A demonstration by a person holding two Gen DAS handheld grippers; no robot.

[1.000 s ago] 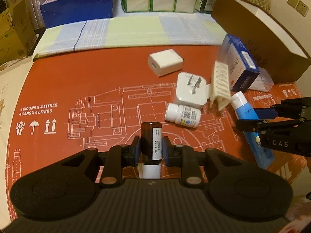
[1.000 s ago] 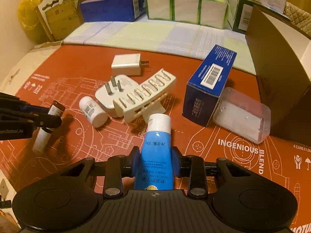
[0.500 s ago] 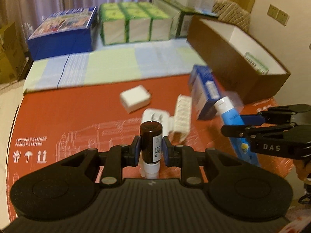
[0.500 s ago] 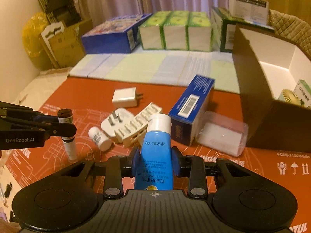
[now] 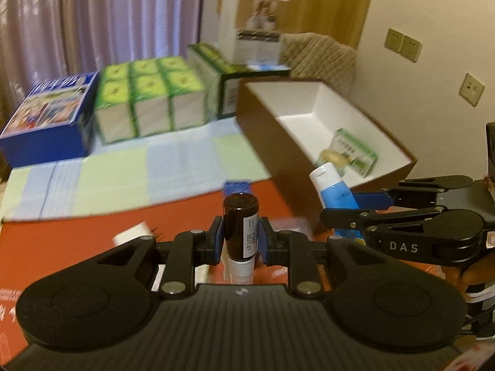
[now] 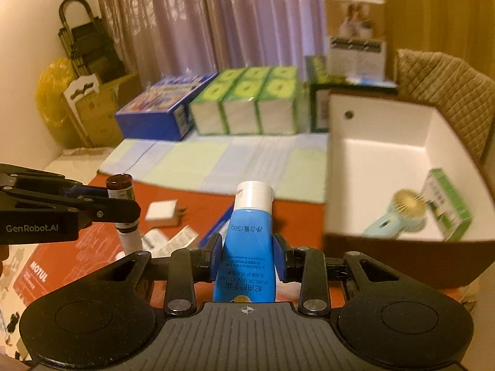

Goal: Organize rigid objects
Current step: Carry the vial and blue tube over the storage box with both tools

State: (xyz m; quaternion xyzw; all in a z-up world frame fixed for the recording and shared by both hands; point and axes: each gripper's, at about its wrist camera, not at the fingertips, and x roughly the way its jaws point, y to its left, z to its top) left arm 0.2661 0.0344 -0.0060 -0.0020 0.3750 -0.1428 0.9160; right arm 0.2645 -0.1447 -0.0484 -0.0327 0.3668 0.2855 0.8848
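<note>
My left gripper (image 5: 239, 236) is shut on a small brown glass bottle (image 5: 240, 225) with a white cap, held upright above the red mat; it also shows in the right wrist view (image 6: 122, 204). My right gripper (image 6: 247, 253) is shut on a blue tube (image 6: 249, 244) with a white cap, also seen in the left wrist view (image 5: 335, 190). A brown box with a white inside (image 6: 380, 154) stands at the right. It holds a green carton (image 6: 448, 207) and a light blue hand fan (image 6: 399, 213).
A white charger (image 6: 162, 213), white plastic pieces (image 6: 182, 236) and a blue box (image 6: 221, 222) lie on the red mat (image 6: 58, 256). Green cartons (image 6: 244, 105), a large blue box (image 6: 157, 111) and a pale checked cloth (image 6: 216, 160) are behind it.
Both grippers have risen higher from the mat with their objects and moved toward the brown box, whose inside now shows in both views.
</note>
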